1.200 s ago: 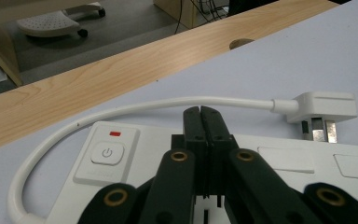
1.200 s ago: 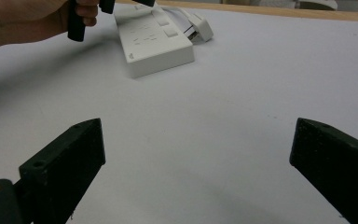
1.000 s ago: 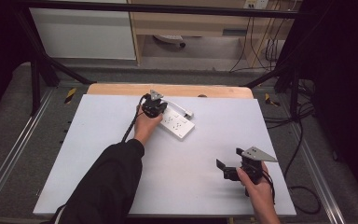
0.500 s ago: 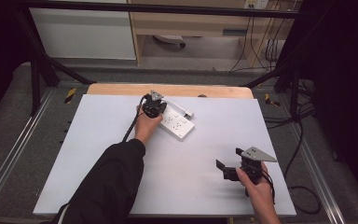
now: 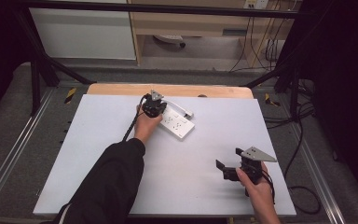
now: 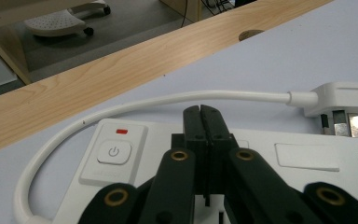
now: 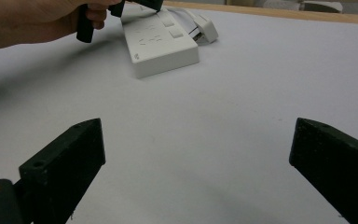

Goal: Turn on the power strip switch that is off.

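A white power strip (image 5: 179, 125) lies on the white table top, its cable (image 6: 121, 109) looping back to a white plug (image 5: 188, 113) beside it. My left gripper (image 5: 154, 103) is shut with nothing between its jaws. In the left gripper view its tips (image 6: 200, 112) sit over the strip (image 6: 279, 158), just right of the power button (image 6: 114, 151) with its red mark. Whether they touch the strip I cannot tell. My right gripper (image 5: 229, 158) stands open near the table's front right; in its own view the gripper (image 7: 200, 154) holds nothing and faces the strip (image 7: 161, 44).
A wooden strip (image 5: 168, 89) runs along the table's far edge. Beyond it are shelving, a chair base (image 5: 168, 41) and cables on the floor. A black cable (image 5: 133, 123) trails from the left gripper along the person's sleeve.
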A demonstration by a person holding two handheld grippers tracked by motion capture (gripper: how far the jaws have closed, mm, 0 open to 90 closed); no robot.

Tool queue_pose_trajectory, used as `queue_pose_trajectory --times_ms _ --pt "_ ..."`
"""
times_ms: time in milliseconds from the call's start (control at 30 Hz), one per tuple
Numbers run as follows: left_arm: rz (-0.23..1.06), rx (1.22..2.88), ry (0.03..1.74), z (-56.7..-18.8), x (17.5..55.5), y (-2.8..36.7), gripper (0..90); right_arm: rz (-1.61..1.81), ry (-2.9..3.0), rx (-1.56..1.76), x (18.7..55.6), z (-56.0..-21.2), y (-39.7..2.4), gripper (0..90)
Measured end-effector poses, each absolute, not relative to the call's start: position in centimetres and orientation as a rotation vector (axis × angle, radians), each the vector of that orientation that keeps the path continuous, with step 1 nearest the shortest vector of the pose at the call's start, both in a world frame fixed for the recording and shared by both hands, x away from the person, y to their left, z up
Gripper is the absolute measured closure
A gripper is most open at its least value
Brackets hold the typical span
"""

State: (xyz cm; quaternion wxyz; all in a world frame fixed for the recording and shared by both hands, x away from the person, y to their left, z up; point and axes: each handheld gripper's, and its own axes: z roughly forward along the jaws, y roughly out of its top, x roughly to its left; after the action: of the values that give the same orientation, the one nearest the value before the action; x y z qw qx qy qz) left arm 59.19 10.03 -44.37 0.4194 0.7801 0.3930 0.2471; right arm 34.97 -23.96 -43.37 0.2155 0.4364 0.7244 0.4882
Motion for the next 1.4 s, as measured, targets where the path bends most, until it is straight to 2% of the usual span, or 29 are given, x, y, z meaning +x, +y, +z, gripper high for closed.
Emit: queue_pose_trajectory --times_ms 1400 --pt "0.569 1.914 0.966 -44.03 58.66 10.13 90.0 1.356 2.007 1.211 35.17 -43.41 -23.93 3.8"
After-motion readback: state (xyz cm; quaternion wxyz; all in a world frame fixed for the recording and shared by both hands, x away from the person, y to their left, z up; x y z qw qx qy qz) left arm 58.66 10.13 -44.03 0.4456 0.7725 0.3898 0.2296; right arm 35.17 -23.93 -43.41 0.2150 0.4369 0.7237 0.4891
